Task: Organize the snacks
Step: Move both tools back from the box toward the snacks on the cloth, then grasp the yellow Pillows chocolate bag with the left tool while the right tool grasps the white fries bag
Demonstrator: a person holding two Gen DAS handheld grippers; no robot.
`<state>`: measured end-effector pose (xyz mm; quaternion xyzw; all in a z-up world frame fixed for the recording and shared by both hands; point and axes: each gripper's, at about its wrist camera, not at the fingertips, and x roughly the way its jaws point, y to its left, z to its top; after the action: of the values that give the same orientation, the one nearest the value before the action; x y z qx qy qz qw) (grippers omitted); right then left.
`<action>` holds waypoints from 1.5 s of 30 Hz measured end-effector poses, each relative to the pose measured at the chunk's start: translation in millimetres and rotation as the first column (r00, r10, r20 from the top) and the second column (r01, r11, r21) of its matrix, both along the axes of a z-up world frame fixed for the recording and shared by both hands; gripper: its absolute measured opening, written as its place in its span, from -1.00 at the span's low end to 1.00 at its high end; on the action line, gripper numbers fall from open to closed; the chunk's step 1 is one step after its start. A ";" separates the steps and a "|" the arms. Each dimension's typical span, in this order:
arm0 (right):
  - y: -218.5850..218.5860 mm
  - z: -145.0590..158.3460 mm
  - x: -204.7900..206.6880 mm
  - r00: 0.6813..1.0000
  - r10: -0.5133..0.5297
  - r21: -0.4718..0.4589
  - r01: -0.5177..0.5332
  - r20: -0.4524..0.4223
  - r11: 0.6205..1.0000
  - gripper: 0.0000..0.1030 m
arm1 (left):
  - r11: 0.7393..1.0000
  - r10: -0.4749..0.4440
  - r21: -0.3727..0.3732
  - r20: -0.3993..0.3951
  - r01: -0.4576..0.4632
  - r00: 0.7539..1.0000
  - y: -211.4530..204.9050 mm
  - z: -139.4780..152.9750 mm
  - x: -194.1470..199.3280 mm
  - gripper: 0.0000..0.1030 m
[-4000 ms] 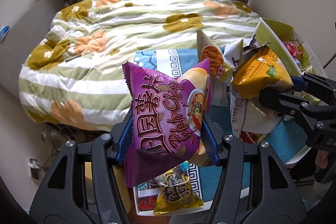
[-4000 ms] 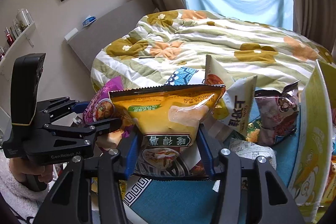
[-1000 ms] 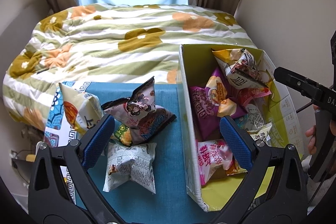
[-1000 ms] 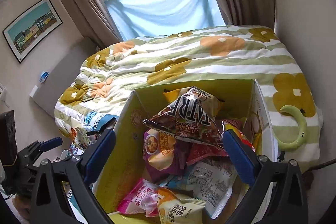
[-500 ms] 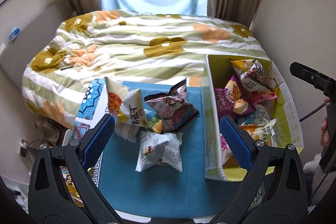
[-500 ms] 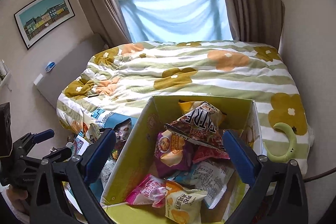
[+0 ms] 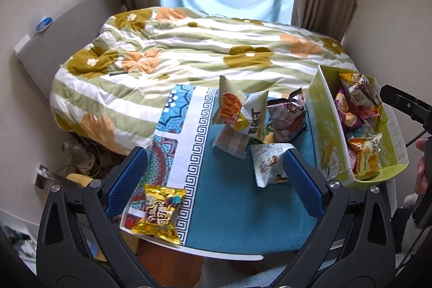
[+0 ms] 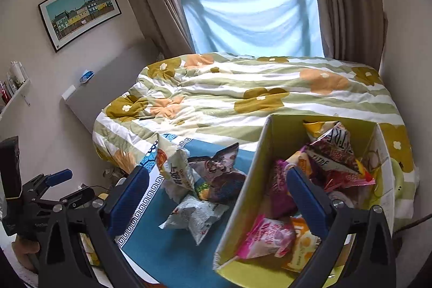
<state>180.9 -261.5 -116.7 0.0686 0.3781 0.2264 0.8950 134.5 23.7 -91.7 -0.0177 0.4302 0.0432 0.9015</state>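
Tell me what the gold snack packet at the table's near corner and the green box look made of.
Gold packet: probably metallised plastic film, glossy; it crinkles and throws bright glints. Green box: seemingly printed cardboard, matte; stiff flat walls, with a brown raw edge in the right wrist view.

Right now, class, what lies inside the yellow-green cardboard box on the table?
The yellow-green cardboard box holds a heap of snack packets: a pink packet, an orange one, a purple one, a maroon lettered bag. Anything beneath them is covered.

glossy foil gold packet (image 7: 159,209), matt cardboard box (image 8: 244,188).
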 end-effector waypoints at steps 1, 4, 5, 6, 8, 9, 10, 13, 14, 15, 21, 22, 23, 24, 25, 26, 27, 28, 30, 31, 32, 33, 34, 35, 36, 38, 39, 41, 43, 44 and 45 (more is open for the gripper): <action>10.3 -1.7 -1.7 1.000 0.006 -0.001 -0.006 -0.008 1.000 0.97 | 1.000 0.004 -0.005 -0.005 -0.004 1.000 10.2 -1.0 -2.7 0.94; 40.7 -6.4 -7.7 0.999 0.020 0.003 -0.020 -0.024 1.000 0.97 | 1.000 0.010 -0.019 -0.029 -0.011 1.000 37.8 -6.6 -8.6 0.94; 50.0 -8.1 -9.4 0.999 0.025 0.004 -0.024 -0.029 1.000 0.97 | 1.000 0.009 -0.020 -0.036 -0.010 0.999 46.6 -9.1 -10.8 0.94; 59.0 -9.8 -10.6 0.999 0.025 0.005 -0.025 -0.033 1.000 0.97 | 1.000 0.008 -0.021 -0.044 -0.008 0.999 55.4 -12.5 -11.5 0.94; 74.9 -14.2 -12.6 0.999 0.024 0.006 -0.023 -0.038 1.000 0.97 | 1.000 0.007 -0.021 -0.067 -0.009 0.998 71.1 -20.6 -13.8 0.94; 82.8 -16.6 -13.5 0.999 0.021 0.007 -0.021 -0.041 1.000 0.97 | 1.000 0.006 -0.028 -0.078 -0.008 0.997 78.5 -25.5 -15.6 0.94; 89.8 -19.0 -14.9 0.999 0.017 0.007 -0.016 -0.044 1.000 0.97 | 0.999 0.005 -0.038 -0.091 -0.008 0.996 85.7 -31.1 -16.9 0.94; 108.7 -26.0 -16.2 0.999 0.004 0.012 -0.003 -0.053 1.000 0.97 | 0.998 0.000 -0.070 -0.141 -0.009 0.990 103.9 -53.2 -20.3 0.94; 114.4 -29.7 -16.6 0.998 0.001 0.010 0.000 -0.058 1.000 0.97 | 0.997 0.000 -0.079 -0.158 -0.012 0.987 109.3 -61.7 -21.3 0.94; 119.8 -33.5 -16.8 0.998 -0.001 0.005 0.002 -0.064 1.000 0.97 | 0.996 0.000 -0.091 -0.176 -0.017 0.984 112.1 -70.9 -21.0 0.94; 144.7 -60.2 -15.8 0.996 -0.013 -0.028 0.011 -0.093 1.000 0.97 | 0.992 -0.003 -0.122 -0.259 -0.029 0.966 114.7 -119.7 -16.4 0.94; 147.0 -63.7 -13.0 0.995 -0.011 -0.025 0.008 -0.098 1.000 0.97 | 0.992 -0.004 -0.119 -0.268 -0.029 0.963 113.3 -126.4 -15.6 0.94; 149.8 -67.6 -10.6 0.995 -0.006 -0.024 0.004 -0.099 1.000 0.97 | 0.993 -0.004 -0.114 -0.281 -0.029 0.960 111.5 -133.7 -14.0 0.94; 153.4 -71.9 -6.8 0.995 -0.004 -0.031 0.001 -0.096 1.000 0.97 | 0.994 -0.002 -0.107 -0.296 -0.031 0.955 109.2 -140.6 -13.0 0.94; 157.0 -76.7 -2.5 0.996 -0.002 -0.043 -0.001 -0.092 0.999 0.97 | 0.994 0.002 -0.101 -0.311 -0.035 0.950 107.7 -147.9 -11.7 0.94; 160.5 -81.2 2.6 0.996 0.000 -0.053 -0.004 -0.087 0.999 0.97 | 0.994 0.008 -0.097 -0.324 -0.042 0.946 106.8 -154.6 -10.5 0.94; 163.2 -86.5 8.2 0.996 -0.001 -0.061 -0.004 -0.084 0.998 0.97 | 0.994 0.014 -0.094 -0.338 -0.049 0.941 105.6 -160.9 -9.4 0.94; 165.5 -91.9 13.8 0.997 0.000 -0.066 -0.005 -0.082 0.998 0.97 | 0.994 0.019 -0.094 -0.351 -0.056 0.936 104.7 -166.7 -8.4 0.93; 169.1 -100.9 24.7 0.997 -0.001 -0.080 -0.005 -0.079 0.997 0.97 | 0.994 0.024 -0.087 -0.369 -0.061 0.929 103.7 -177.3 -6.6 0.93; 170.4 -103.0 29.3 0.998 0.001 -0.093 -0.008 -0.069 0.996 0.97 | 0.995 0.029 -0.078 -0.376 -0.062 0.926 102.8 -181.8 -4.8 0.93; 171.8 -103.2 33.8 0.998 0.013 -0.107 -0.020 -0.058 0.994 0.97 | 0.995 0.035 -0.068 -0.384 -0.067 0.923 102.2 -186.0 -2.7 0.93; 173.5 -102.6 38.2 0.998 0.029 -0.125 -0.035 -0.050 0.992 0.97 | 0.995 0.044 -0.063 -0.392 -0.074 0.919 101.9 -190.1 -0.8 0.93; 174.5 -101.2 42.7 0.998 0.046 -0.143 -0.052 -0.041 0.988 0.97 | 0.995 0.051 -0.063 -0.398 -0.083 0.916 102.1 -193.5 0.7 0.92; 175.3 -100.3 47.6 0.997 0.071 -0.155 -0.076 -0.040 0.985 0.97 | 0.993 0.057 -0.068 -0.405 -0.092 0.912 102.1 -196.9 2.8 0.88; 176.3 -100.4 54.3 0.993 0.104 -0.164 -0.111 -0.051 0.980 0.97 | 0.992 0.062 -0.073 -0.411 -0.100 0.910 102.4 -199.7 4.7 0.85; 177.9 -102.6 68.3 0.984 0.159 -0.188 -0.172 -0.080 0.967 0.97 | 0.991 0.069 -0.077 -0.423 -0.111 0.903 101.9 -205.3 9.3 0.71; 179.2 -104.1 75.6 0.977 0.188 -0.203 -0.204 -0.097 0.958 0.97 | 0.990 0.072 -0.075 -0.431 -0.116 0.899 101.9 -208.5 11.5 0.68; 181.3 -110.1 88.4 0.965 0.231 -0.239 -0.255 -0.124 0.937 0.97 | 0.989 0.079 -0.075 -0.445 -0.125 0.892 101.2 -213.6 15.2 0.52; 183.4 -115.7 98.0 0.951 0.275 -0.263 -0.304 -0.142 0.916 0.97 | 0.988 0.083 -0.075 -0.458 -0.132 0.885 100.8 -218.7 18.7 0.44; 185.0 -118.5 102.7 0.943 0.295 -0.274 -0.327 -0.154 0.904 0.97 | 0.988 0.085 -0.075 -0.463 -0.134 0.882 100.2 -220.8 20.1 0.36; 186.1 -121.2 106.4 0.936 0.311 -0.282 -0.346 -0.162 0.895 0.97 | 0.988 0.085 -0.076 -0.470 -0.136 0.879 99.6 -222.8 21.8 0.33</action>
<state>287.4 -75.4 -237.9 -0.1231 0.4645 0.3090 0.8207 156.3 123.3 -314.5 -0.0794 0.6335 0.0748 0.7660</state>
